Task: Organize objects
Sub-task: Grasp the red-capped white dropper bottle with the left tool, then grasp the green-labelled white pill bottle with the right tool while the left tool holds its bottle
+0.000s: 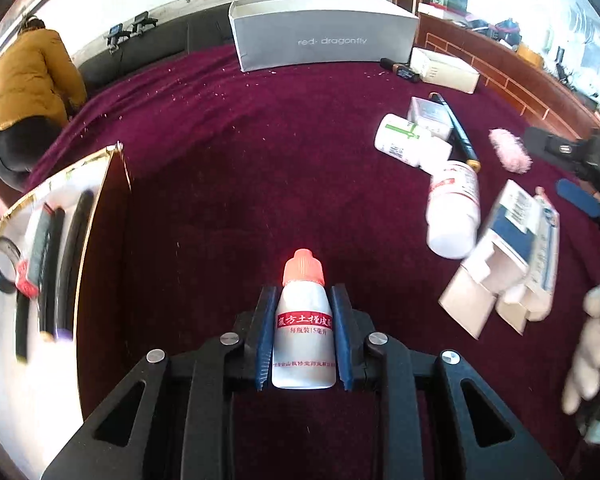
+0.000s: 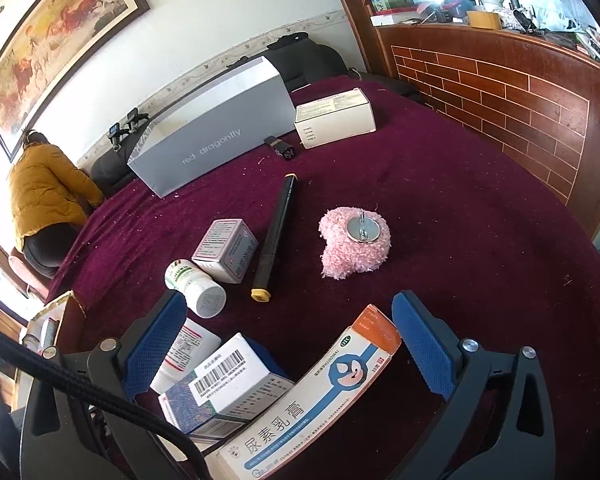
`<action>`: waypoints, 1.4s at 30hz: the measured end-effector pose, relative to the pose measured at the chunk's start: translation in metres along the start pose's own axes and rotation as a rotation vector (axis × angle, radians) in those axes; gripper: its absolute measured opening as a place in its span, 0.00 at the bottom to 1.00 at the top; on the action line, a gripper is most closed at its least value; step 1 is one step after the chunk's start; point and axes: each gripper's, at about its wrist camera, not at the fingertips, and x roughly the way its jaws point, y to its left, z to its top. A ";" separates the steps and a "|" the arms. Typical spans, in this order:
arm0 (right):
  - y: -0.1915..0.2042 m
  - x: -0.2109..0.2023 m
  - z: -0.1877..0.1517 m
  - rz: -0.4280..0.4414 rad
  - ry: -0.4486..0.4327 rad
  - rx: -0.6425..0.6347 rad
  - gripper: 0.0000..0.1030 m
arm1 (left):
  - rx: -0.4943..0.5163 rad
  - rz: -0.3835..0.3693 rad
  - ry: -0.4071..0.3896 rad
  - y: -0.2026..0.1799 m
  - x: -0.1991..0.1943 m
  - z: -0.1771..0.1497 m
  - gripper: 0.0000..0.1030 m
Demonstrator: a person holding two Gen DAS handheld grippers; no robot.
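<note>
While your left gripper (image 1: 303, 336) fingers pinch the dropper bottle (image 1: 303, 328) low on its body, it may tip sideways; right gripper (image 2: 290, 344) fingers gape wide over the ointment carton (image 2: 312, 396).

Big framed horse painting (image 2: 56, 44) up on white wall. Person in yellow jacket (image 2: 48, 196) bent over at far side of table, back turned. Dark red cloth (image 2: 440, 208) over table. Brown wooden counter (image 2: 500, 92) with brick pattern at right, lots of small stuff piled on top. Dark sofa (image 1: 148, 54) by wall, two small black gadgets (image 1: 130, 30) on top of sofa back
</note>
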 end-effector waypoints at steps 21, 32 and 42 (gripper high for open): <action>0.066 0.021 0.040 0.187 0.282 -0.124 1.00 | -0.112 -0.143 -0.048 0.033 -0.014 -0.030 0.26; 0.107 0.091 0.041 0.151 0.474 -0.211 0.83 | -0.193 -0.240 -0.059 0.048 -0.011 -0.031 0.27; 0.134 0.121 0.023 -0.048 0.526 -0.410 0.64 | -0.187 -0.280 -0.063 0.046 -0.011 -0.030 0.37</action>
